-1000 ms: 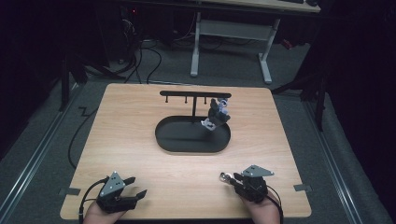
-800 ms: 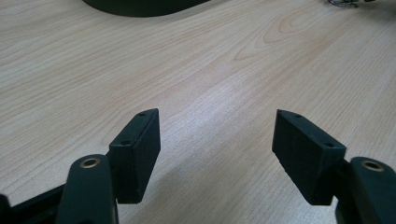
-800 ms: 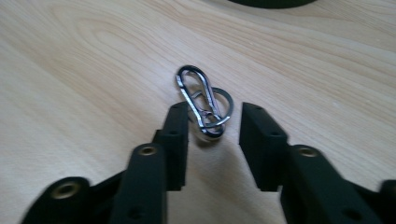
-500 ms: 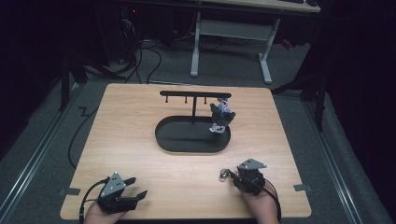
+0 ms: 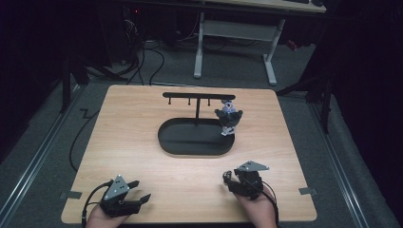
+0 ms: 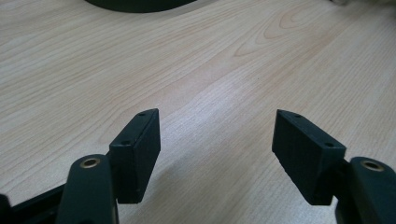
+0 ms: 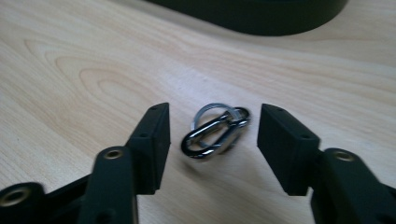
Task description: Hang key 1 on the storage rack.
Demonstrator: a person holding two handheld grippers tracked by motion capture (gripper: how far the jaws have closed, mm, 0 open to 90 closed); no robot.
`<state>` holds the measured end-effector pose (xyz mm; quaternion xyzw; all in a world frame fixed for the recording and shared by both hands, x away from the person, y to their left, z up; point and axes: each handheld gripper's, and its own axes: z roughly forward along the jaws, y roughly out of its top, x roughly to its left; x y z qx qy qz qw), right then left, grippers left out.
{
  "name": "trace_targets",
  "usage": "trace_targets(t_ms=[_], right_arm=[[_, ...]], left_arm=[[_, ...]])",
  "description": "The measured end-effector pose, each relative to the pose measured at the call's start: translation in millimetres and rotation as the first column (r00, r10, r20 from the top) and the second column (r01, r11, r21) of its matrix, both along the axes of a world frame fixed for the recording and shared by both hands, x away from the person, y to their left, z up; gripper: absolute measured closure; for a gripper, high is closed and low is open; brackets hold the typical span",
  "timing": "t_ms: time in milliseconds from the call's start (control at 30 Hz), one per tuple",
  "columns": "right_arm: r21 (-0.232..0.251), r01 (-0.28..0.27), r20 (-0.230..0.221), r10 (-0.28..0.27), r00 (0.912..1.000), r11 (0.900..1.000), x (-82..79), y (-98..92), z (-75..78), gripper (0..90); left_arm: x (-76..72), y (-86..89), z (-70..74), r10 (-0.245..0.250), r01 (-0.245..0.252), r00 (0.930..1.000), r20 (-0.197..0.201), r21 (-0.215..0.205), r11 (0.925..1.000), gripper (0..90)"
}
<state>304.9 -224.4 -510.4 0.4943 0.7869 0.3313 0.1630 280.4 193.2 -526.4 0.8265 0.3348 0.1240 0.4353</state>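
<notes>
The left gripper (image 5: 139, 191) rests open on the wooden table (image 5: 142, 123), nothing between its jaws. In the middle stands a black stand (image 5: 197, 137) with a small toy (image 5: 228, 118) hanging. The right gripper (image 7: 212, 135) has just been opening; a metal clip (image 7: 215, 131) lies loose between its jaws.

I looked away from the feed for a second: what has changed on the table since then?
The right gripper has shifted a little along the near edge; its fingers have just been opening, with the metal carabiner clip lying loose between them. The left gripper, stand and hanging figure keychain are unchanged.
</notes>
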Motion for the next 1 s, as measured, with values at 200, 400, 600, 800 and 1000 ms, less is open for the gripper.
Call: trace_targets(t_ms=[200,400,600,800,1000], right_arm=[[-0.062,0.015,-0.031,-0.017,0.9994,0.998,1.1,-4.7,-8.3,47.5],[-0.079,0.063,-0.028,-0.065,0.9975,0.995,-2.9,-27.4,-6.4,51.9],[-0.028,0.009,-0.049,-0.010,0.9988,1.000,2.4,-33.5,0.1,52.1],[-0.023,-0.093,-0.148,0.089,0.9850,0.995,23.7,-32.7,10.9,53.5],[-0.045,-0.157,-0.295,0.137,0.9456,0.987,41.7,-31.7,14.7,54.9]], left_arm=[[0.6,2.5,0.9,0.002,-0.002,1.0000,0.001,-0.007,1.0000,33.1],[0.6,1.9,0.7,0.000,0.000,1.0000,-0.001,-0.004,1.0000,33.1],[-0.1,1.1,-0.1,0.006,-0.006,1.0000,-0.004,-0.002,1.0000,33.1],[0.3,3.4,-0.5,0.014,-0.014,0.9999,-0.003,-0.002,0.9999,33.1],[0.9,4.9,-0.4,0.013,-0.013,0.9999,-0.004,-0.002,0.9999,33.1]])
